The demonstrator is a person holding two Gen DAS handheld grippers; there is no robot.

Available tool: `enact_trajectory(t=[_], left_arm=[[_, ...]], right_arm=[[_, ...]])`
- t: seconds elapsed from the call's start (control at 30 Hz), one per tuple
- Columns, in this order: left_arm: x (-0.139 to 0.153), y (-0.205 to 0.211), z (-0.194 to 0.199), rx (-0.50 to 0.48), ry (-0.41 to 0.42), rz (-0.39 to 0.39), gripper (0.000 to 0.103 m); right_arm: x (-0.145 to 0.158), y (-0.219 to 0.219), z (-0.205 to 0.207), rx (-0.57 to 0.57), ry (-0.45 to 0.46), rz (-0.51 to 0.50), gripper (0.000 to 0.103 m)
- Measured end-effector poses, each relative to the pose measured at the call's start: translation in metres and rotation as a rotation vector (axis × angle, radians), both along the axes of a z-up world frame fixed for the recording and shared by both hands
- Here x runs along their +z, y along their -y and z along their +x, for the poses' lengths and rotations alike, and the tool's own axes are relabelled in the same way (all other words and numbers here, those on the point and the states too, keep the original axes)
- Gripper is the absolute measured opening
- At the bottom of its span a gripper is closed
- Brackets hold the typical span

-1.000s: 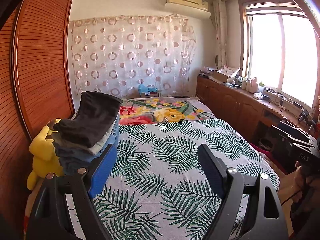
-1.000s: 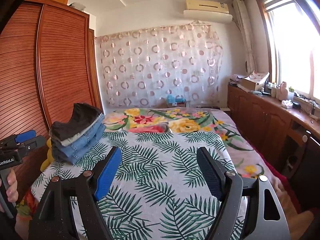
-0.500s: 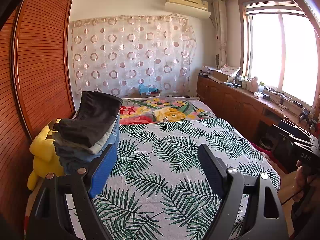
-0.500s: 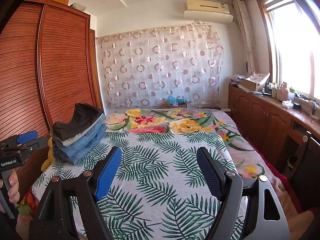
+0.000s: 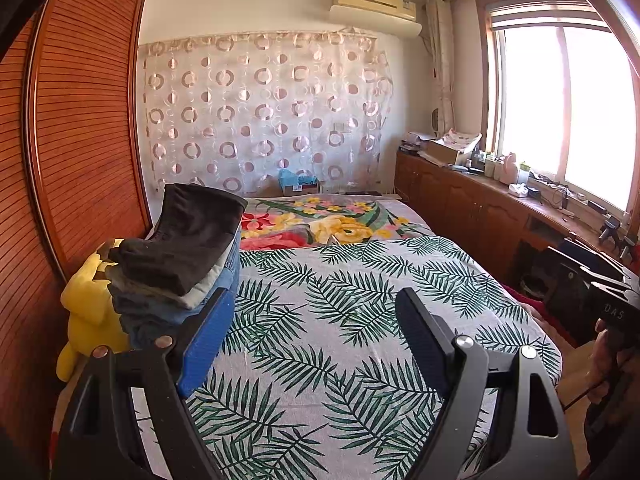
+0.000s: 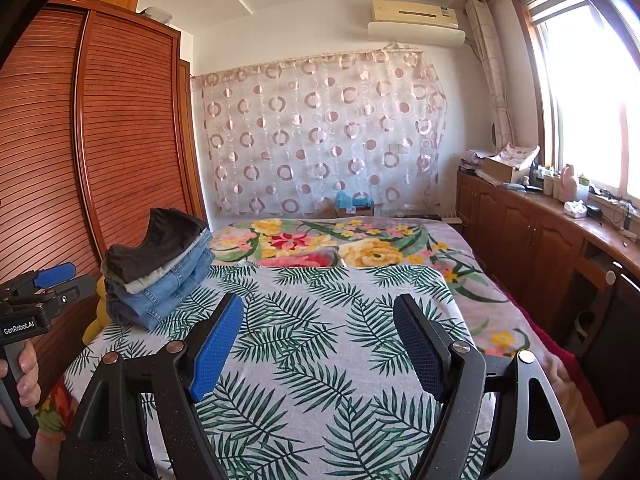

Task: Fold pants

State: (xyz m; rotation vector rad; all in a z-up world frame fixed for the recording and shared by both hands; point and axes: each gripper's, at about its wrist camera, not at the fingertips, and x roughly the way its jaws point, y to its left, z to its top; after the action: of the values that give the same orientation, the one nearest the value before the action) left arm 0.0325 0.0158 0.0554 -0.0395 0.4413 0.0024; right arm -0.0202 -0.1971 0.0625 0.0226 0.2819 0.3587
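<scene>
A stack of folded pants (image 5: 176, 264) (image 6: 160, 268), dark ones on top of grey and blue jeans, rests at the left edge of the bed. The bed carries a palm-leaf sheet (image 5: 340, 320) (image 6: 320, 320). My left gripper (image 5: 314, 320) hovers open over the sheet, its left blue pad just in front of the stack, nothing between the fingers. My right gripper (image 6: 318, 320) is open too, above the middle of the sheet with nothing in it. In the right wrist view the left gripper (image 6: 54, 278) shows at the left edge, held by a hand (image 6: 24, 380).
A yellow plush toy (image 5: 88, 312) sits under the stack against the wooden wardrobe (image 5: 72, 140). A floral blanket (image 5: 320, 228) covers the far end of the bed. Wooden cabinets (image 5: 480, 216) with clutter line the right wall under the window.
</scene>
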Motion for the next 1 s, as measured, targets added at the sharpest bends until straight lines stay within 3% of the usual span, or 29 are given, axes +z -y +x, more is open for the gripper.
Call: enact_trajectory(t=[1.0], left_arm=[[0.0047, -0.0026, -0.0034, -0.007, 0.007, 0.004, 0.083]], right_arm=[[-0.0025, -0.0005, 0.0017, 0.003, 0.004, -0.002, 0.079]])
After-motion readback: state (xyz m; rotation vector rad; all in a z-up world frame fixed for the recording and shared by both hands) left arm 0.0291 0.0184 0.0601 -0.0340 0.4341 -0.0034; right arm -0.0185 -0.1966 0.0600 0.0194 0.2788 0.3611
